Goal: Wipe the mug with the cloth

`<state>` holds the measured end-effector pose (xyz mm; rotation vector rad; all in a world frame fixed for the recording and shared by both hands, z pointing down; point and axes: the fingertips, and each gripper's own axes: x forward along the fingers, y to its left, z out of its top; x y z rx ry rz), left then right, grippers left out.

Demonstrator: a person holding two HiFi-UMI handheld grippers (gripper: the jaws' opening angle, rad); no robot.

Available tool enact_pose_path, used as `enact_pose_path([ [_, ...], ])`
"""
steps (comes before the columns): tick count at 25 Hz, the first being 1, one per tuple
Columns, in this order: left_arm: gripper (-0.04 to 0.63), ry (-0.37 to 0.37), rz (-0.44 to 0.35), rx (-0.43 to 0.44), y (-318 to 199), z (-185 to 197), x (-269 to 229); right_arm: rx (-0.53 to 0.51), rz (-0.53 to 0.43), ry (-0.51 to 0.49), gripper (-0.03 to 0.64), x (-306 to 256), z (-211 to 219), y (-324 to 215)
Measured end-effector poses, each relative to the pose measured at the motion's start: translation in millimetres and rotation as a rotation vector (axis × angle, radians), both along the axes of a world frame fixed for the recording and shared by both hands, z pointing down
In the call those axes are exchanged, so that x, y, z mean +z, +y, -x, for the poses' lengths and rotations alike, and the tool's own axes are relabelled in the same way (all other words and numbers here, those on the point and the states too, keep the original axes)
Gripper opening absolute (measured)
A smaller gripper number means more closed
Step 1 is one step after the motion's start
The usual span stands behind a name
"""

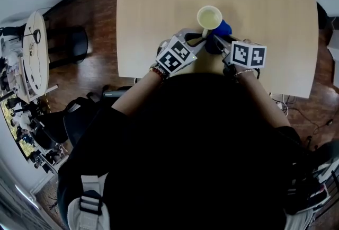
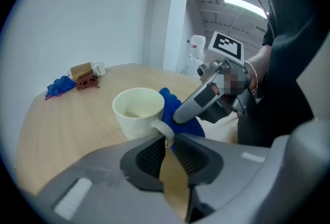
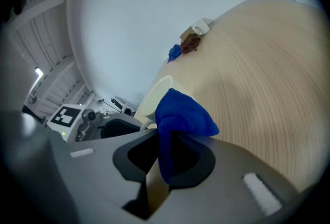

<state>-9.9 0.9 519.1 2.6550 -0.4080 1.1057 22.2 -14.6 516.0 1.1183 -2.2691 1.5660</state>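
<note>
Looks like glazed cream ceramic on the mug (image 1: 209, 17), smooth with a soft shine. Fuzzy, matt blue fabric in the cloth (image 3: 180, 114), thick and creased. Pale wood-grain finish over the surface (image 1: 159, 11), smooth and nearly matt. Grey matt plastic around the left gripper (image 2: 170, 140), with dark ribbed rubbery pads on its fingers (image 2: 150, 158). Glossy dark wood planks on the floor (image 1: 90, 64).

Bright, even indoor light; a ceiling strip (image 2: 247, 5) glares in the left gripper view. The desk (image 1: 159, 11) carries only faint shadows. Fisheye bending and black vignetted corners; the left tool (image 2: 170, 141) and right tool (image 3: 164, 140) look soft near the lens.
</note>
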Motion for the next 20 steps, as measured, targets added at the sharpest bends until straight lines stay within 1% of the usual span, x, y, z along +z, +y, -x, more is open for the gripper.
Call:
enact_pose_path([
  [5,0.066,0.014,0.018,-0.003,2.5,-8.8,0.3,-0.08,0.028,0.143,0.052,28.1,0.1,4.8],
  [6,0.066,0.019,0.023,-0.01,2.4,-9.6,0.1,-0.087,0.031,0.148,0.052,29.1,0.2,5.0],
  [8,0.066,0.026,0.028,-0.025,1.0,-9.8,-0.5,-0.085,0.021,0.109,0.052,21.0,1.7,4.0],
  [11,0.064,0.03,0.033,-0.033,-0.8,-11.8,-0.4,-0.078,-0.06,0.029,0.052,-5.8,2.3,2.7],
  [13,0.064,0.035,0.044,-0.016,0.0,-12.8,0.2,-0.097,-0.126,0.023,0.052,-18.7,3.1,3.3],
  [16,0.061,0.041,0.066,0.029,2.6,-13.7,0.9,-0.154,-0.179,0.048,0.052,-20.0,8.5,5.3],
  [20,0.058,0.039,0.088,0.074,1.5,-14.7,-0.8,-0.24,-0.228,0.12,0.052,-9.0,12.0,0.3],
])
